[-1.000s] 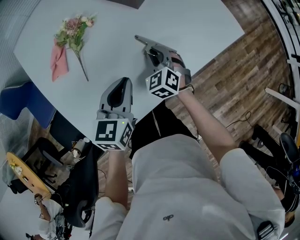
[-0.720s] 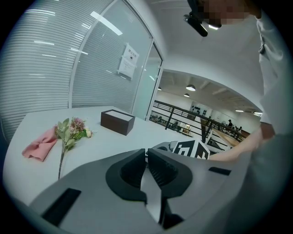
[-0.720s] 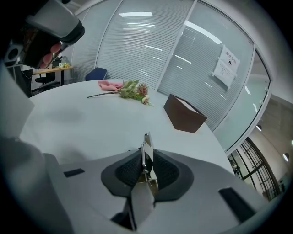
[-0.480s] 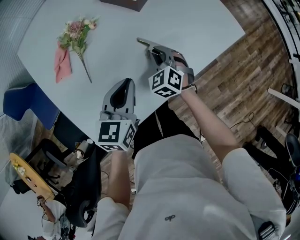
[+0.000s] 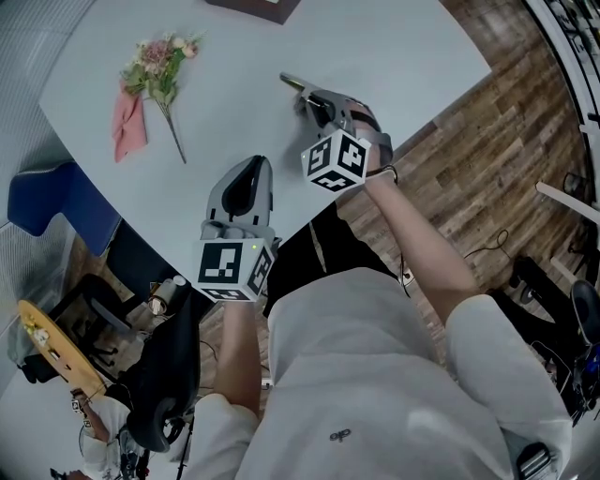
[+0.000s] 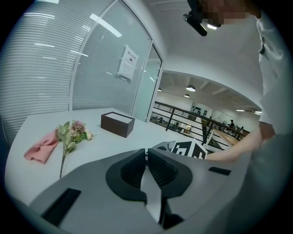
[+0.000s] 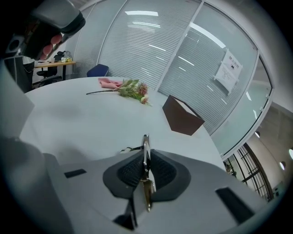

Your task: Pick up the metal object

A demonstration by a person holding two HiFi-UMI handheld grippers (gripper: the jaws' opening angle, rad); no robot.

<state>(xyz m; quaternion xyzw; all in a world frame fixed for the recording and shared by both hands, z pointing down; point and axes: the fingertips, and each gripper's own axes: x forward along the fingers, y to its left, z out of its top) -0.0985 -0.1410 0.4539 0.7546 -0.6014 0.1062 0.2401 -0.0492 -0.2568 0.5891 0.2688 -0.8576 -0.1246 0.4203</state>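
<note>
A small spray of pink flowers with green leaves (image 5: pixel 155 66) lies on the pale grey worktop (image 5: pixel 403 42), well left of the left tongs (image 5: pixel 249 164) and touching a crumpled pink cloth (image 5: pixel 127 127). A dark brown rectangular box (image 5: pixel 255 7) sits beyond the right tongs (image 5: pixel 291 82).

Office meeting room, glass partitions (image 7: pixel 137 45) with blinds (image 6: pixel 41 68), large pale table (image 5: pixel 403 56)
</note>
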